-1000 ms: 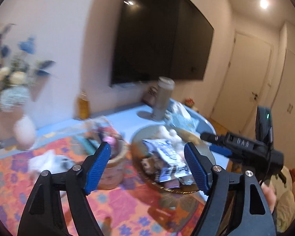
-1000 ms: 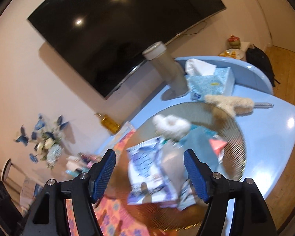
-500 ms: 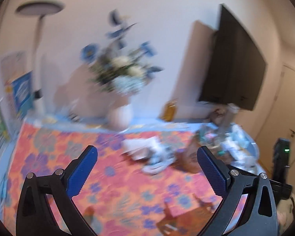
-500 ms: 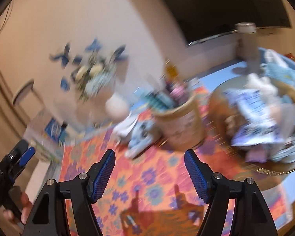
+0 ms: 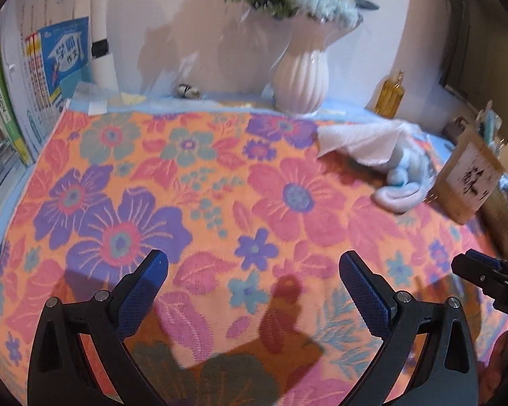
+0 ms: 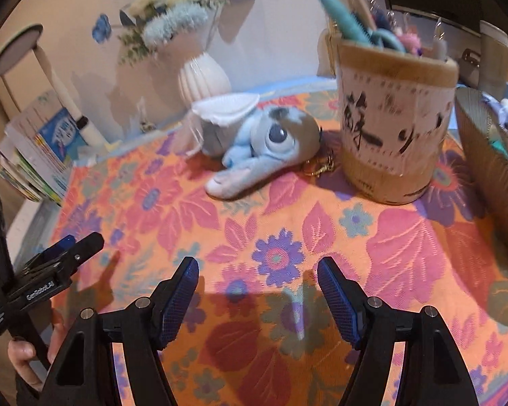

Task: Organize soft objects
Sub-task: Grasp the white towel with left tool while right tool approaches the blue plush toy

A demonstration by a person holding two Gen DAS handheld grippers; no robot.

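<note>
A small blue-and-grey plush toy with one big dark eye and a white felt ear point(image 6: 254, 142) lies on its side on the orange floral woven cloth point(image 6: 288, 230) that covers the table, toward the far edge, just in front of the white ribbed ceramic vase of blue and white flowers point(image 6: 203, 74) and just beside the round bamboo holder wrapped in a pale label point(image 6: 394, 128). From the left wrist view the toy point(image 5: 403, 182) appears half under a white crumpled cloth or tissue point(image 5: 359, 142).

The left gripper point(image 5: 254, 287) hovers over bare cloth with its jaws spread about as wide as they go and nothing between them. The right gripper point(image 6: 257, 291) has its jaws parted to a moderate gap, also empty, pointing toward the toy but well short of it.

The toy looks light, squashy and unbreakable; it should give under the pads, so a firm pinch across the plump head or body would likely hold better than the floppy ear or the thin limb. A small gold-coloured trinket lies next to it and could snag.

The holder bears large black brush characters, too blurred to read. The left tool's body, seen from the right wrist view, reads "GenRobot.AI". A blue book point(image 5: 62, 64) in the stack at the far left corner shows Chinese title characters.
</note>
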